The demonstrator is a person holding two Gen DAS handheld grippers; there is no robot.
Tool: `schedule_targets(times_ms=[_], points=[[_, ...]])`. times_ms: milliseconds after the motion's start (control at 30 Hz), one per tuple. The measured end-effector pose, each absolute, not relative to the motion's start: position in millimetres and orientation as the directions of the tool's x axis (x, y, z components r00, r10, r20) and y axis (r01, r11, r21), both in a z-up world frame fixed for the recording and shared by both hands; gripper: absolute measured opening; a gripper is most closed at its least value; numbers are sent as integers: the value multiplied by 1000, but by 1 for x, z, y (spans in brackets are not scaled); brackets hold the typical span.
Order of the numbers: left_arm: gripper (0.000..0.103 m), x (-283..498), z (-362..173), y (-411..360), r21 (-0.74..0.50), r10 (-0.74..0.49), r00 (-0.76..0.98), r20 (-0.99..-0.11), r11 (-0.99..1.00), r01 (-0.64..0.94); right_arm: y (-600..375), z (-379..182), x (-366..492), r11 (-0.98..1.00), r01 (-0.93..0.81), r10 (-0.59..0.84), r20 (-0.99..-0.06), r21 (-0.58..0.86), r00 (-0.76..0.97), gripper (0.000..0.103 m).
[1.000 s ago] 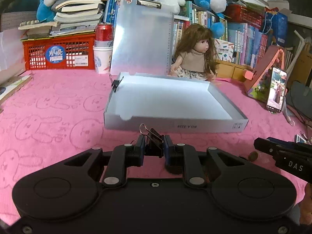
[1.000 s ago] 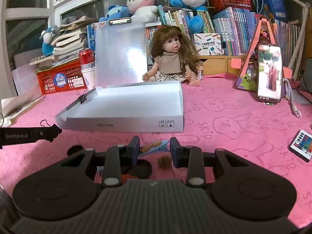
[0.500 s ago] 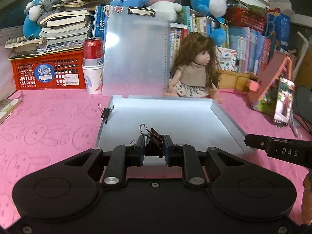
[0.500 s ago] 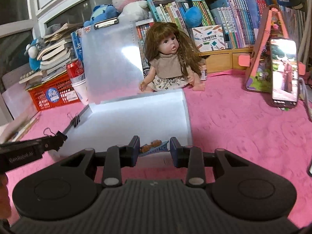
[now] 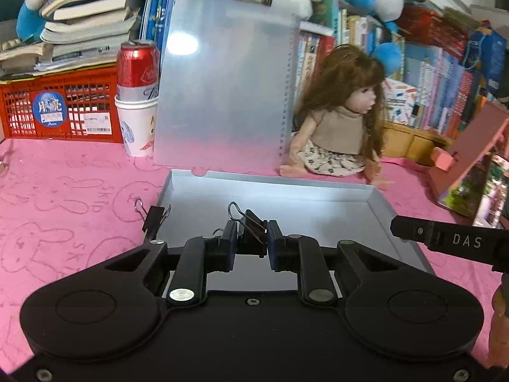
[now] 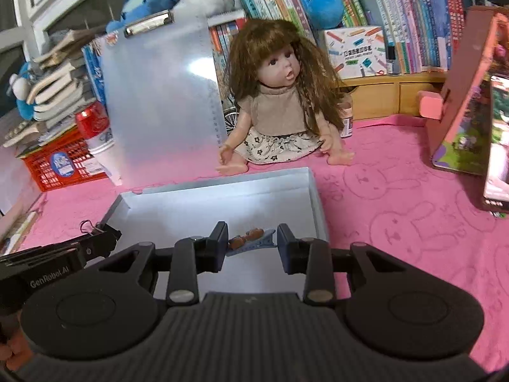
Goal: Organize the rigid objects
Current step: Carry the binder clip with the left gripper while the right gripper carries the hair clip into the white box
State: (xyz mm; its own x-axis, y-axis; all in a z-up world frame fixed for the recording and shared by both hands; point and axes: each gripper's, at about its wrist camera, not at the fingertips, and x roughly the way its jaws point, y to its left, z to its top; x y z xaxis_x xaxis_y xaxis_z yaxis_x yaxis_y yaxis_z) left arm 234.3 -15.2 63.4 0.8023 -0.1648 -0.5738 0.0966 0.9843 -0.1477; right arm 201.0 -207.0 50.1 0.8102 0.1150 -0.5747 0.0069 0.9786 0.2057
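A shallow white box [image 5: 375, 195] lies open on the pink cloth; it also shows in the right wrist view [image 6: 313, 197]. My left gripper [image 5: 251, 240] is shut on a black binder clip [image 5: 251, 226] and holds it over the box's near left part. My right gripper [image 6: 251, 243] is shut on a blue hair clip with brown bears [image 6: 249, 238] and holds it over the box's near right part. A second black binder clip [image 5: 154, 218] is clamped on the box's left wall.
A translucent clipboard [image 5: 222, 79] stands behind the box. A doll [image 5: 340, 117] sits at the back right. A red can in a paper cup [image 5: 136, 95] and a red crate [image 5: 60, 108] stand back left. A phone on a pink stand [image 6: 496, 140] is right.
Both grippers have risen and moved forward from in front of the box to above its near inside, each carrying its clip. The grips have not changed.
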Motion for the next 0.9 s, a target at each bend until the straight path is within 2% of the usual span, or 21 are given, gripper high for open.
schedule_targets(times_ms=[367,900], points=[[19,293,30,-16,-118,-105,775,-623,992,40,-193,34,262,986,28,81,-625,162,776,38],[19,318,8,-20,-65,-74,750,-657,997,41,-176,5,295,995,39,32,-678,89,735,38]])
